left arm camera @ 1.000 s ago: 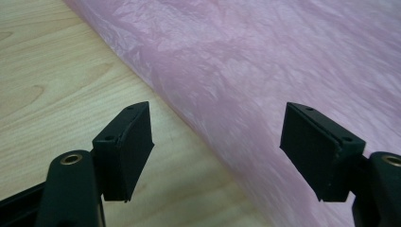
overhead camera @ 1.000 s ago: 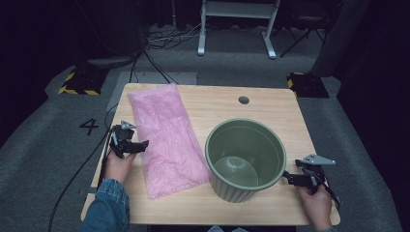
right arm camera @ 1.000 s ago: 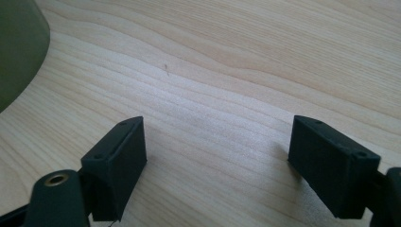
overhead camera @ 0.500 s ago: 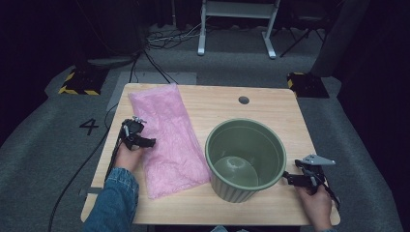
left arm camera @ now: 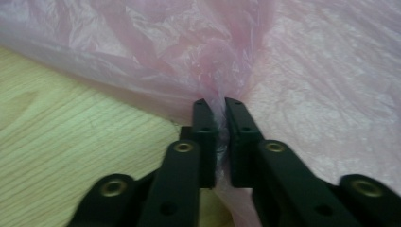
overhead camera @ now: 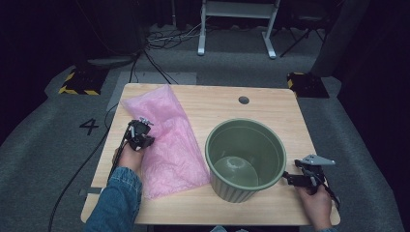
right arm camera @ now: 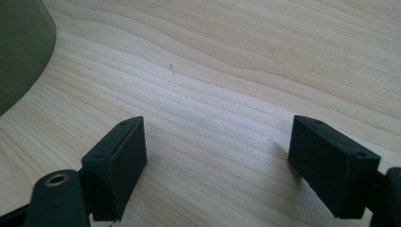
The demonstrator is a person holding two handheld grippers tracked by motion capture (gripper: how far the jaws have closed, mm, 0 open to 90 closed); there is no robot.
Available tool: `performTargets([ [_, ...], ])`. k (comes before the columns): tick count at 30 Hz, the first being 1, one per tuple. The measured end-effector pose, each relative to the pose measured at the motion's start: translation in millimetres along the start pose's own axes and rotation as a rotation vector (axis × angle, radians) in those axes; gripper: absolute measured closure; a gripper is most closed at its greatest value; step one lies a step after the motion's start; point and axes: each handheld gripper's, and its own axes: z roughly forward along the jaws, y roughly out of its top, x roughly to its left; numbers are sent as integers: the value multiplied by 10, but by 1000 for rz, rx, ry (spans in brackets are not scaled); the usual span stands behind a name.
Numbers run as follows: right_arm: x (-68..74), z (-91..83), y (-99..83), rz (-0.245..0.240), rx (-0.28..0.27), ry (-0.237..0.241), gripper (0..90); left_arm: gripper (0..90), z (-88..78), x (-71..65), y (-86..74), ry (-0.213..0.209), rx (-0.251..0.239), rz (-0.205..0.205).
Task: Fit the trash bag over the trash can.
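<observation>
The pink plastic bag (overhead camera: 169, 140) lies flat on our table's (overhead camera: 270, 108) left half, beside the green pot (overhead camera: 245, 159). Our left gripper (left arm camera: 217, 120) has just closed, pinching its edge; our right gripper (right arm camera: 215, 156) rests wide apart.

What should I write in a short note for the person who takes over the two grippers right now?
Left gripper: jaws have just closed on a fold at the left edge of the pink plastic bag, which lies flat on the wooden table.
Right gripper: open, holding nothing, over bare wood right of the green ribbed pot.
Done: bag pinched.
Left: probably lift the bag and bring it to the pot, which stands upright beside it.
</observation>
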Motion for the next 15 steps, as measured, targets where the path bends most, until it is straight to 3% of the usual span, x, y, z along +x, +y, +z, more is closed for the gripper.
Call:
performTargets([
  [2, 1, 0, 0, 1, 0, 0, 197, 882, -14, -7, -39, -37, -33, -18],
  [3, 1, 0, 0, 1, 0, 1, 197, 883, -44, -4, -54, -49, -53, -8],
  [7, 1, 1, 1, 1, -1, 0, 197, 885, -216, -4, -116, -104, -181, -32],
  [15, 2, 2, 1, 1, -1, 1, 197, 884, -627, -7, -197, -161, -349, -21],
])
